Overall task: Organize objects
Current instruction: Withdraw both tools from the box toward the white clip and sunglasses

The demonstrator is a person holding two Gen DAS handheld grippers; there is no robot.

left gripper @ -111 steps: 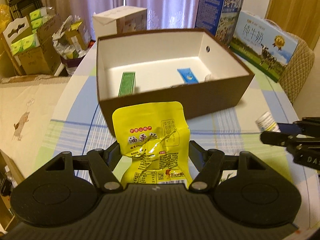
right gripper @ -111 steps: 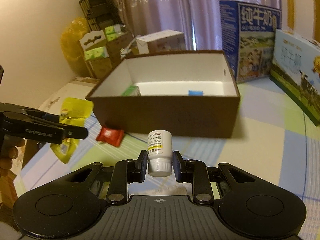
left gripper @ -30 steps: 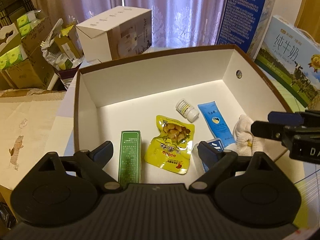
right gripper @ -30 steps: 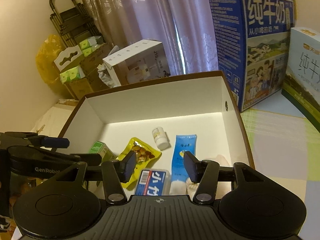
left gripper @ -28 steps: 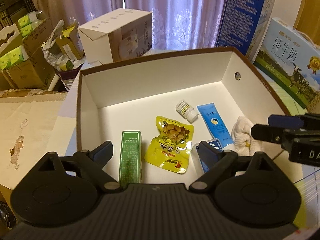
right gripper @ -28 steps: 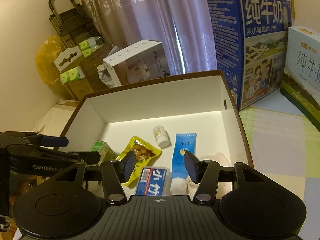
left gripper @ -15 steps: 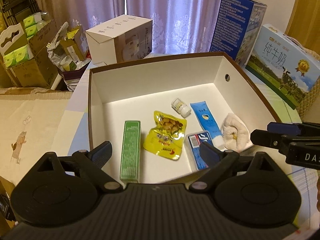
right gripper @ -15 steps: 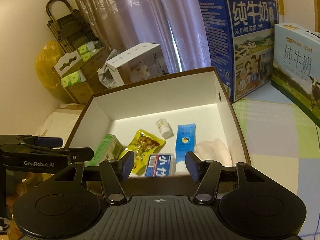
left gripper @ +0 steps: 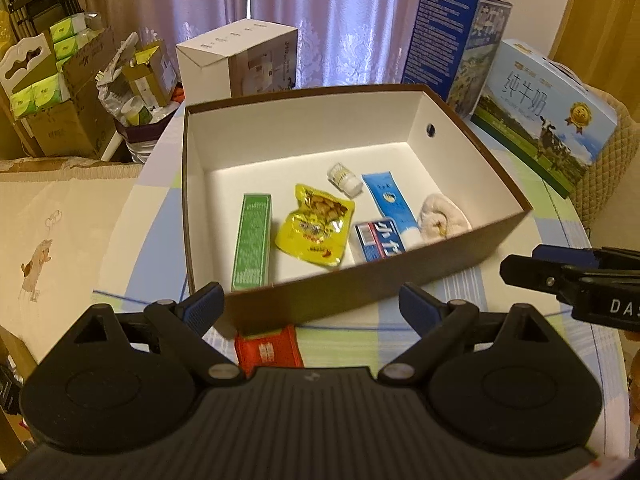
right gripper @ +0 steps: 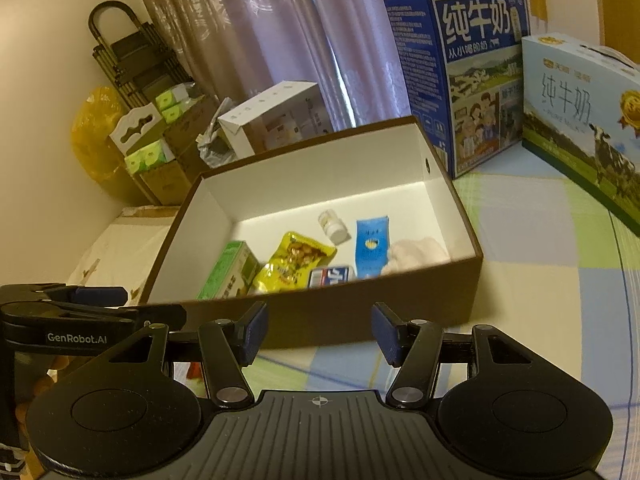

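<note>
Hovering short of the brown box (left gripper: 360,292), left gripper (left gripper: 310,306) with jaws spread wide and empty, red packet (left gripper: 267,350) lying on the tablecloth (left gripper: 520,292) just below them, tucked against the box's near wall. Spread and empty too on the right gripper (right gripper: 318,334), held before that same wall, which stands between both tools and the contents. Inside: green carton (left gripper: 253,236), yellow pouch (left gripper: 314,226), white bottle (left gripper: 345,178), blue tube (left gripper: 390,204), blue-red pack (left gripper: 378,242), towel (left gripper: 442,220); milk cartons (right gripper: 460,76) beyond.
</note>
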